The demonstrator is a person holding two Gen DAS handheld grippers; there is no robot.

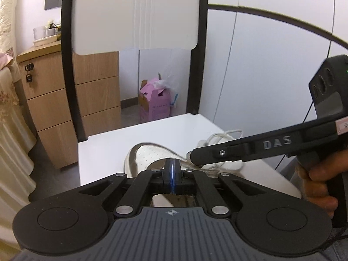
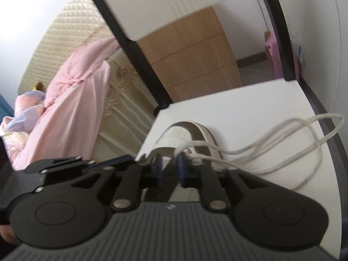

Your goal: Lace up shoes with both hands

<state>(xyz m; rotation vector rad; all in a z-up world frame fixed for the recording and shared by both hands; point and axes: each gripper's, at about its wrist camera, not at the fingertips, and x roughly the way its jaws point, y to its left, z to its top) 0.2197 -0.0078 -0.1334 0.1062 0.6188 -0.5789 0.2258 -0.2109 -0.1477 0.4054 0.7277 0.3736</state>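
Right wrist view: shoe just beyond parted jaws.

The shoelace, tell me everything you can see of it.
The shoelace is an off-white, braided-looking cord, apparently cotton. It comes out of the white and brown shoe and trails in slack loops across the white table, to the right in the right wrist view. It lies loose, untied. Near the shoe its strands pass beside the right gripper, whose jaws are apart and not clamping it. Its ends are not clearly visible.
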